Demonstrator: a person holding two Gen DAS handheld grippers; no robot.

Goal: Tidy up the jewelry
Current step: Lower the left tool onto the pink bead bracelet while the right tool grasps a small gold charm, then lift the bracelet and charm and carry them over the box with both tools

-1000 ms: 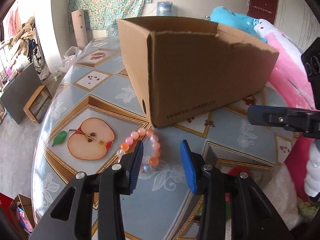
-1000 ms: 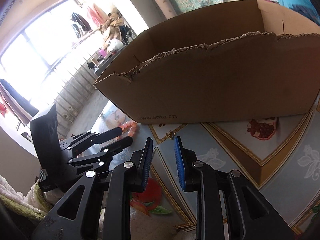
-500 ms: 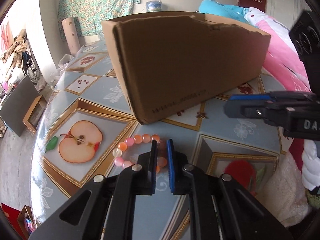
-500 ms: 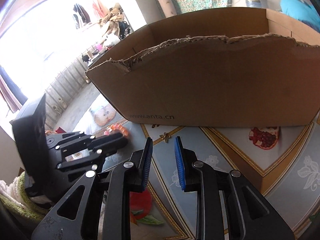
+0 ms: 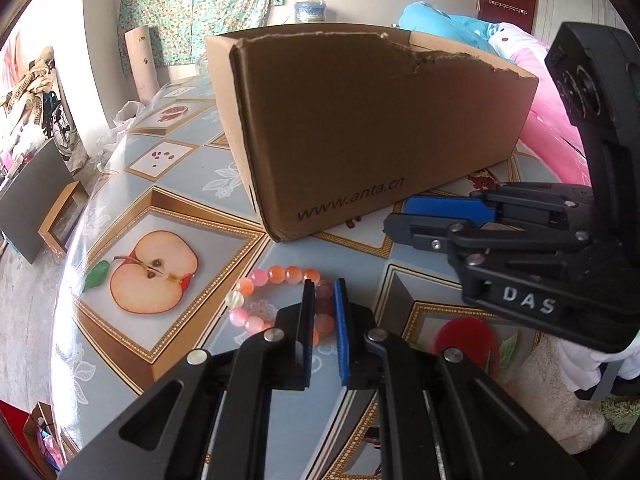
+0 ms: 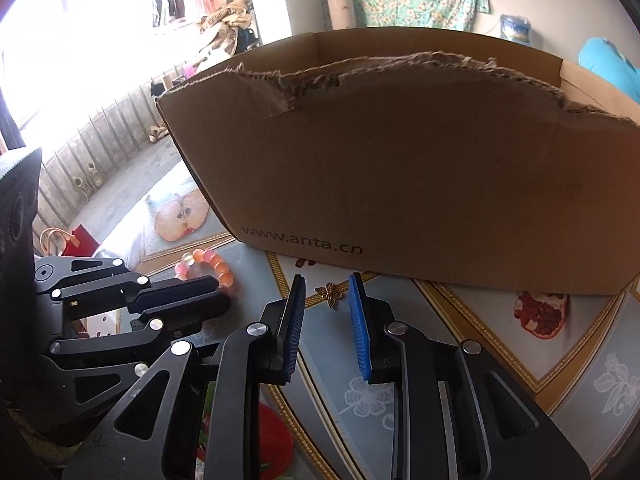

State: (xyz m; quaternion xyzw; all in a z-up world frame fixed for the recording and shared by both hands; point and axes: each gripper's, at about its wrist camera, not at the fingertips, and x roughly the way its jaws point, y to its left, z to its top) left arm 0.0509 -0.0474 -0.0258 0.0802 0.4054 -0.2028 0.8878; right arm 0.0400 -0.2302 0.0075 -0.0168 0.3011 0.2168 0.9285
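Note:
A bracelet of pink and orange beads (image 5: 256, 300) lies on the table in front of the torn cardboard box (image 5: 360, 132). My left gripper (image 5: 323, 286) is shut on the bracelet's right side, beads pinched between its blue pads. In the right wrist view the bracelet (image 6: 204, 266) shows at the left gripper's tip, and the box (image 6: 400, 168) fills the background. My right gripper (image 6: 326, 284) is open and empty just above the table, a small bronze flower-shaped piece (image 6: 330, 294) lying between its fingertips. The right gripper also shows in the left wrist view (image 5: 440, 214).
The table (image 5: 192, 176) has a fruit-pattern cloth with an apple picture (image 5: 154, 272). Pink and blue plush toys (image 5: 552, 128) lie behind the box at the right. The table's left edge drops to the floor.
My left gripper closed from wide open onto the bracelet's beads. My right gripper opened a little wider and moved closer to the left one.

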